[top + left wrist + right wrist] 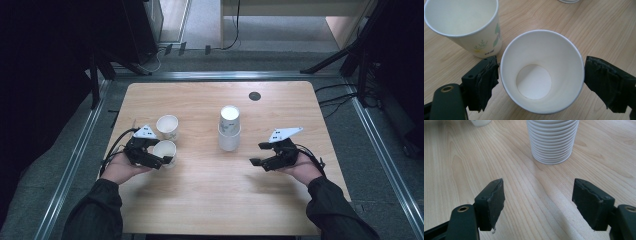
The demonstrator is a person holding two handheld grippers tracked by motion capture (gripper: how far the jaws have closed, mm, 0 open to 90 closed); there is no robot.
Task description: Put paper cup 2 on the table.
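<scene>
Left gripper (541, 75) open wide, jaws either side of a white paper cup (541, 72), upright, empty; contact can't tell. Printed cup (466, 25) just beyond. Right gripper (539, 202) open, empty, w/ cup stack (552, 140) ahead, apart.

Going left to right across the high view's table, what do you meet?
Left gripper → plain paper cup between its jaws → stack of cups → right gripper.

Matt white paper cup (541, 72), pale smooth wood-grain table (524, 190), rough black taped pads (486, 82).
</scene>
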